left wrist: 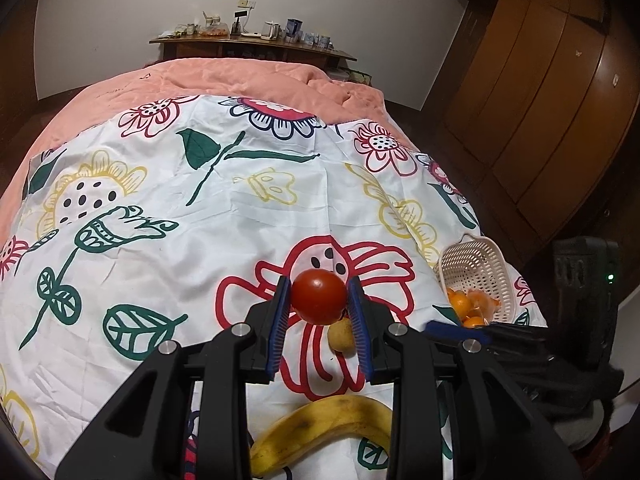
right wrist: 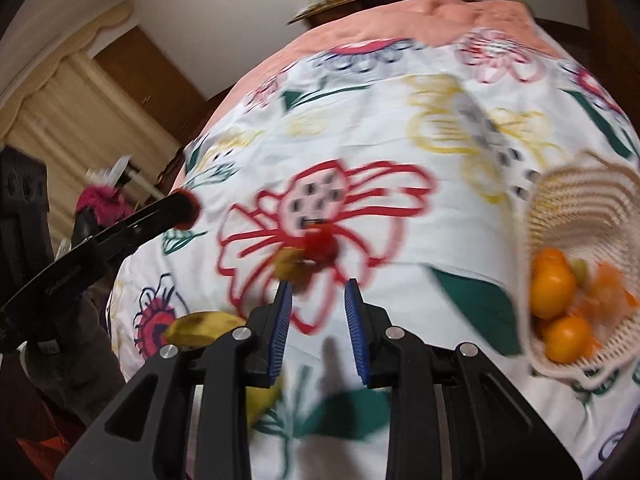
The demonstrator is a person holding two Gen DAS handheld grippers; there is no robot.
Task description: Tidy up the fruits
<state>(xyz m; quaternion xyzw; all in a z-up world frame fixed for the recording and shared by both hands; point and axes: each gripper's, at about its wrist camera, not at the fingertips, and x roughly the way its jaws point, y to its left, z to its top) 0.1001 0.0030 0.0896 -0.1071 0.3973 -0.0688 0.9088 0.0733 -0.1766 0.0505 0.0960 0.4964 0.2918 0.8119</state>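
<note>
My left gripper (left wrist: 319, 300) is shut on a red tomato (left wrist: 318, 297) and holds it above the flowered cloth (left wrist: 160, 208). Below it lie a small tan fruit (left wrist: 341, 335) and a yellow banana (left wrist: 320, 432). A cream basket (left wrist: 478, 276) with oranges (left wrist: 460, 303) stands at the right. In the blurred right wrist view, my right gripper (right wrist: 318, 308) is open and empty above the cloth (right wrist: 400, 220). A red fruit (right wrist: 320, 245) and a yellowish one (right wrist: 289, 264) lie ahead of it. The banana (right wrist: 200, 326) is at its left, the basket (right wrist: 580, 216) with oranges (right wrist: 552, 284) at its right. The left gripper (right wrist: 188, 208) shows at far left with something red at its tip.
The cloth covers a bed with a pink quilt (left wrist: 248, 80). A wooden shelf (left wrist: 252, 44) with small items is behind it. A wooden wardrobe (left wrist: 540, 92) stands at the right. A black device (left wrist: 584, 280) sits beyond the bed's right edge.
</note>
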